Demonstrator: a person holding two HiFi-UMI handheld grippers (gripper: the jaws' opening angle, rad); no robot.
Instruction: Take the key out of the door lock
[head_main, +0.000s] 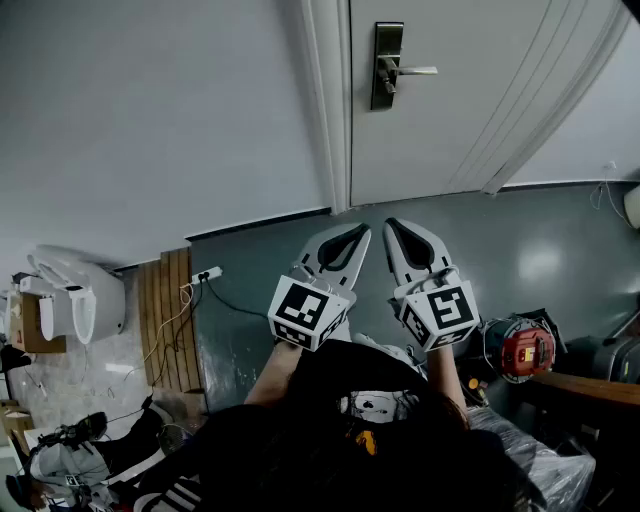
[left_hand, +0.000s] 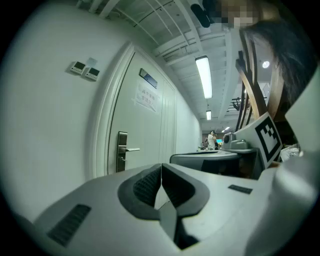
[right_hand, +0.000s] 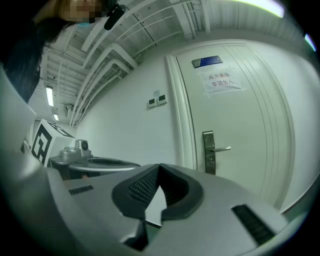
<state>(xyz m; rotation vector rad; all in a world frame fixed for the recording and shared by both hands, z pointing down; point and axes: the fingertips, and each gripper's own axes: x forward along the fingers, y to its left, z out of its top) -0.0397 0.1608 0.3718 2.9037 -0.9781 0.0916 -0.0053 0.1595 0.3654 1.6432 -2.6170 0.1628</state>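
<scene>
White panelled door (head_main: 480, 110) with a tall brushed-metal lock plate and lever handle (head_main: 387, 65). A small metallic key (head_main: 386, 86), barely resolvable, sits in the plate just below the lever. The white left gripper (head_main: 358, 235) and white right gripper (head_main: 395, 228) are held level, side by side, well short of the door. Each has its black-padded jaws pressed together on nothing.

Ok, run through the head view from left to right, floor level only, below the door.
white fixture → wooden boards → power strip → left gripper → right gripper → red round device
</scene>
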